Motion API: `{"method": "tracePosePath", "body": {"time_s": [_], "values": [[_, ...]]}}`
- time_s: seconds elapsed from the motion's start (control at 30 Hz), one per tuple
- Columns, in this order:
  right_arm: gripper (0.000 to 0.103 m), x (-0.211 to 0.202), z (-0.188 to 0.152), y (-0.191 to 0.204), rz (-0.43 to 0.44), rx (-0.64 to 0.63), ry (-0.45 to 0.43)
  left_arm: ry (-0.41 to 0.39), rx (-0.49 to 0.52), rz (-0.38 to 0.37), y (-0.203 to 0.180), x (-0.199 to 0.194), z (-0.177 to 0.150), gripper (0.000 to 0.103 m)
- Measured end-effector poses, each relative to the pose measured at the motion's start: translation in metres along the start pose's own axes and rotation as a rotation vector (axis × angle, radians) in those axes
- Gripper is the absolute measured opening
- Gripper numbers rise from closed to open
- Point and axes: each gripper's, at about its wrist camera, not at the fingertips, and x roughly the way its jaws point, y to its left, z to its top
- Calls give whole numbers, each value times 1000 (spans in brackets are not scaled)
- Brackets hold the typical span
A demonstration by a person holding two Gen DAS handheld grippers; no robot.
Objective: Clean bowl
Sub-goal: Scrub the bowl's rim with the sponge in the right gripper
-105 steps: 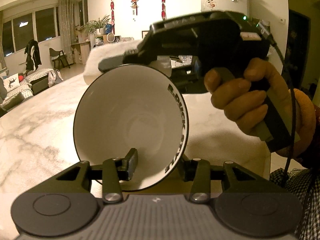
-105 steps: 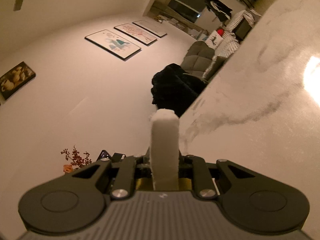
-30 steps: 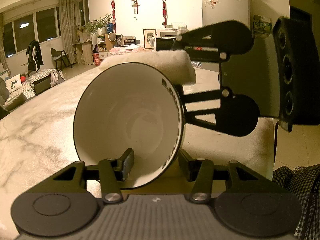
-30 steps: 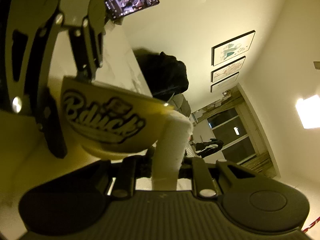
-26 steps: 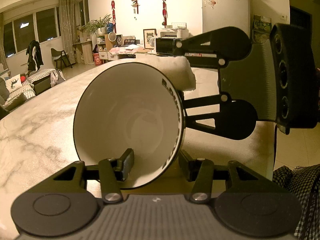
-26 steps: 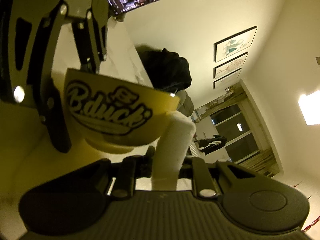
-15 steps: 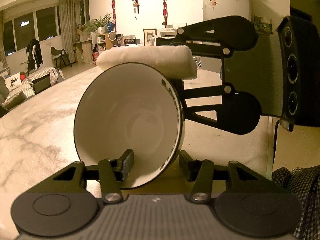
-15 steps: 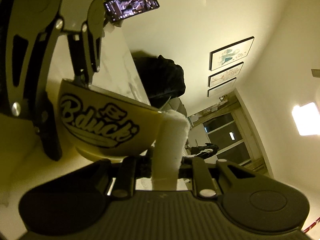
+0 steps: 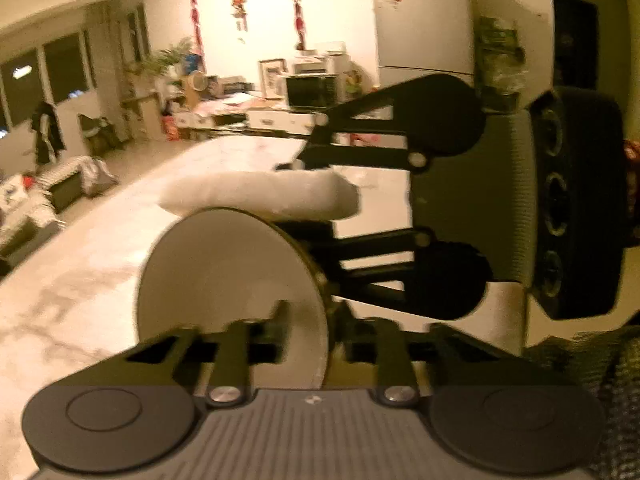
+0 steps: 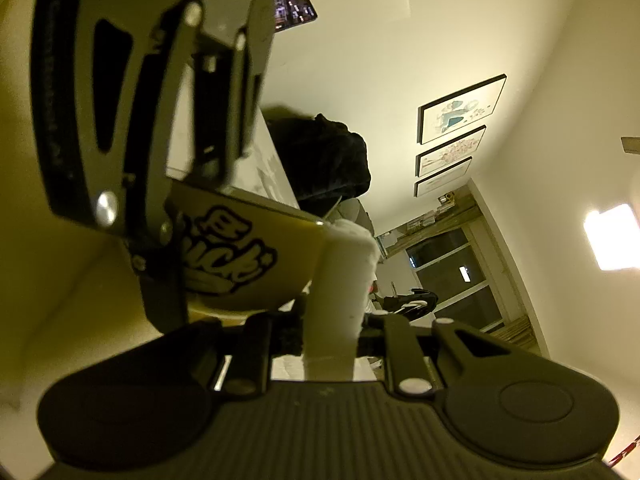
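Observation:
The bowl (image 9: 232,280), white inside and yellow outside with black lettering (image 10: 236,264), is tipped on its side. My left gripper (image 9: 314,326) is closing its jaws on the near rim, one finger inside and one outside, and the rim is clamped between them. In the right wrist view the left gripper (image 10: 188,200) reaches down over the bowl from the upper left. My right gripper (image 10: 332,332) is shut on a white sponge (image 10: 340,280). The sponge (image 9: 260,196) lies across the bowl's upper rim, with the right gripper (image 9: 312,196) reaching in from the right.
A marble table (image 9: 80,280) stretches away to the left under the bowl. A phone (image 10: 294,8) with a lit screen stands beyond the table, and a black bag (image 10: 332,160) sits at its far end. A checked sleeve (image 9: 600,380) shows at lower right.
The left jaws have drawn closer together on the bowl's rim. The left view has gone blurred and risen, and the bowl sits lower and smaller in it. The sponge stays at the rim.

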Motion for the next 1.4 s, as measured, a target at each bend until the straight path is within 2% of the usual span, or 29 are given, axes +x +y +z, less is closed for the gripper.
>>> {"method": "tracePosePath", "body": {"time_s": [0.17,0.3,0.6,0.83,1.13,1.4], "values": [[19,-2,-2,-1,-1,9,1,-3,-23,-17,0,-3,-14,17],[19,-2,-5,1,5,13,7,16,-41,-3,-2,-3,-29,29],[19,-2,-8,6,12,0,14,-18,-66,29,-2,1,-39,38],[19,-7,-2,5,-31,-57,-12,-24,-91,31,1,1,-37,40],[20,-1,-12,13,16,-34,24,-20,-86,37,4,3,-31,41],[19,-2,-1,7,-23,-52,-5,-19,-88,42,8,3,-28,42]]}}
